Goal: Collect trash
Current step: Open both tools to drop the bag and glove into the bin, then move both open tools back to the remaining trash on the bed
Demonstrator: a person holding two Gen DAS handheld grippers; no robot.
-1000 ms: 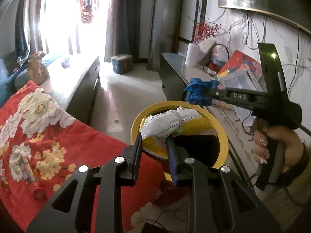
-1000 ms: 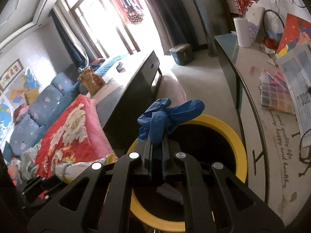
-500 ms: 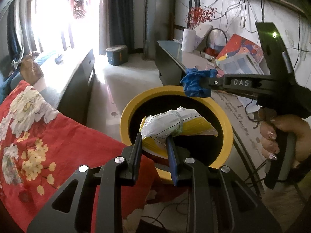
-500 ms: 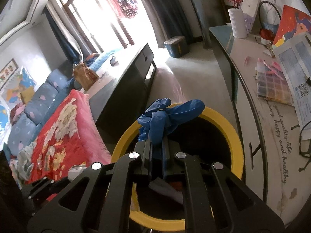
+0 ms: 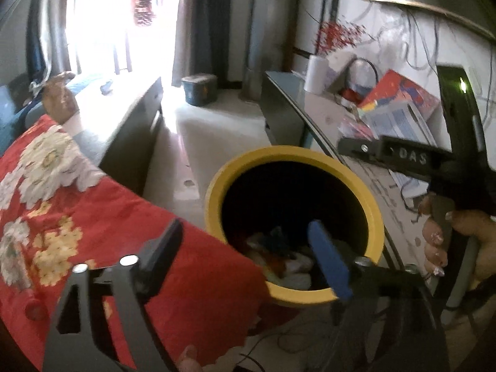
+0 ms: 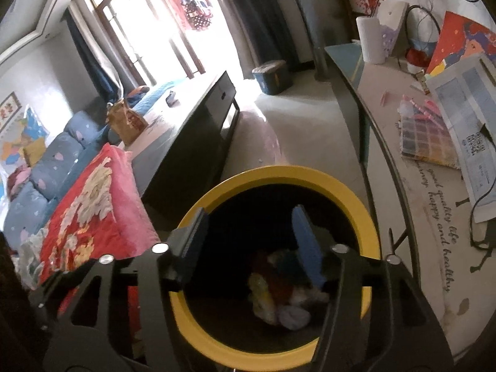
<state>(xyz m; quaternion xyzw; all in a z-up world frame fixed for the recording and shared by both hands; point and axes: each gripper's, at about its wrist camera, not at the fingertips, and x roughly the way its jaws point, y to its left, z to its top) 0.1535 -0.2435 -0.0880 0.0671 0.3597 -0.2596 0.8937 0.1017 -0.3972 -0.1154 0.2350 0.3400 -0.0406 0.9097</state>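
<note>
Trash [image 6: 279, 291] lies inside the yellow bin [image 6: 365, 217]; left gripper [image 5: 245, 254] and right gripper [image 6: 251, 241] hover above, jaws released.

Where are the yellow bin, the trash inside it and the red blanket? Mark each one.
yellow bin [image 6: 365, 214], right wrist view, on its far right rim.
trash [image 6: 279, 297], right wrist view, on the heap at the bottom.
red blanket [image 5: 102, 217], left wrist view, on plain red cloth.

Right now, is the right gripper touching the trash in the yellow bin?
Apart. The right wrist view shows the right gripper open above the trash, deep inside the yellow bin.
</note>
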